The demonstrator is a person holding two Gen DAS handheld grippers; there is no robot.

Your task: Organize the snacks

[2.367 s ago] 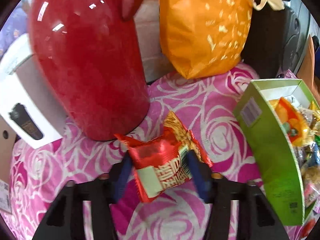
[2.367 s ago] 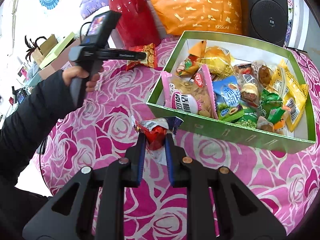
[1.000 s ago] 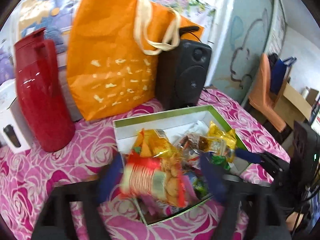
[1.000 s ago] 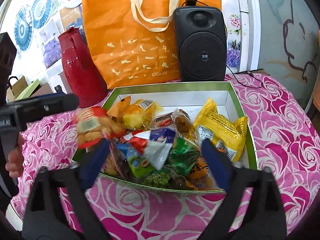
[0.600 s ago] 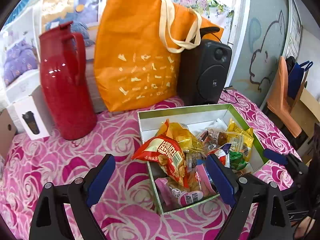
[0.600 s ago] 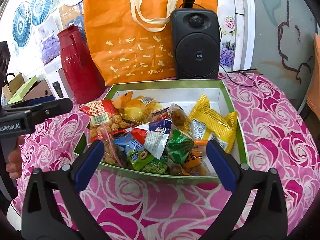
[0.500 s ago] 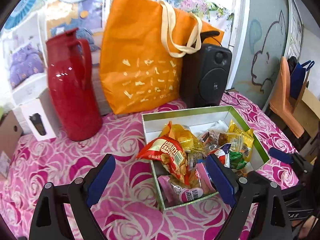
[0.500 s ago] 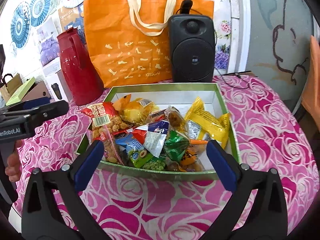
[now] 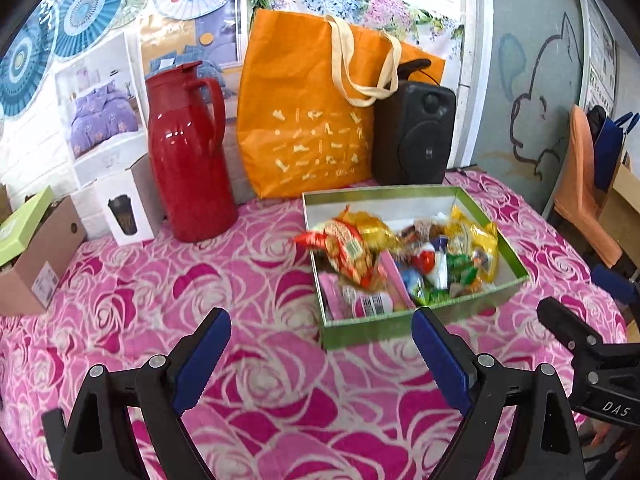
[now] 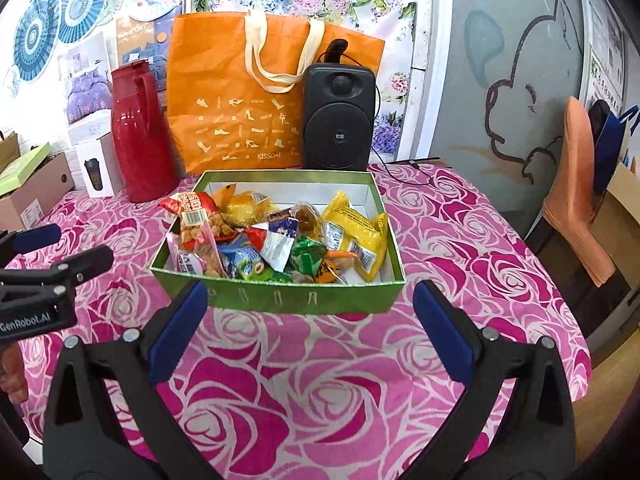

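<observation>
Both claws — left claw (image 9: 320,344), right claw (image 10: 310,312) — hang released, empty, near side of the box (image 10: 280,298); snacks (image 10: 280,240) lie just beyond.

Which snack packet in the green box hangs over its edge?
The red peanut packet at the box's corner nearest the red jug; every other packet lies inside.
</observation>
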